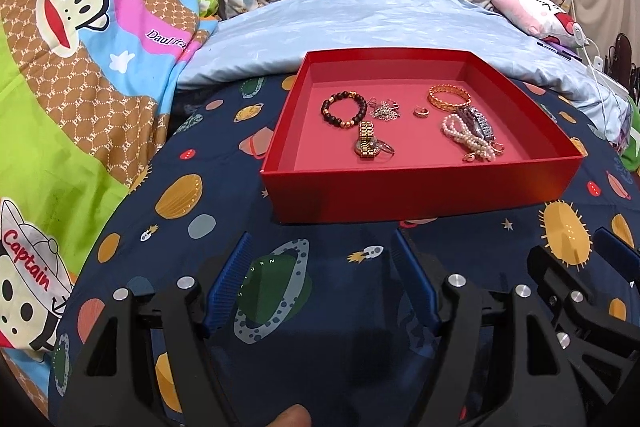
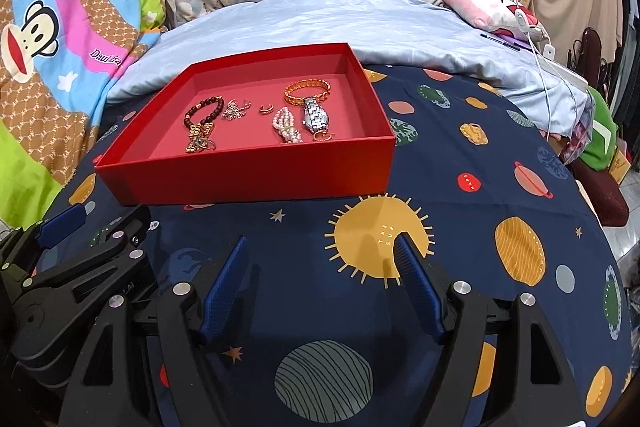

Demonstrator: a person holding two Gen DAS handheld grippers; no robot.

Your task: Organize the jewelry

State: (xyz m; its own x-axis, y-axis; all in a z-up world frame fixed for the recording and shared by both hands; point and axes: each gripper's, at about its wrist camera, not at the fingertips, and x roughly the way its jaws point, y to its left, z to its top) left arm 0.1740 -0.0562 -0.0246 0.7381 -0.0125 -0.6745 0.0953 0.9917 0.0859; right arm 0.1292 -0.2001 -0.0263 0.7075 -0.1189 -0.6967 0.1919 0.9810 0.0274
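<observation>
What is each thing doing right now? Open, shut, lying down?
Red box: open, no lid, on the bedsheet.
Left gripper: jaws open, holding nothing.
Right gripper: jaws open, holding nothing.
Beaded bracelet: lying flat in the box.
Gold bangle: lying in the box.
Silver watch: lying in the box.

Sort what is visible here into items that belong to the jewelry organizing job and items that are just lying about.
Belongs to the job:
shallow red cardboard box
dark beaded bracelet
gold link-band watch
silver chain cluster
small gold ring
gold chain bangle
pink pearl strands
silver metal-band watch

Just lying about:
navy planet-print sheet
pale blue quilt
pink plush toy
white cable
</observation>
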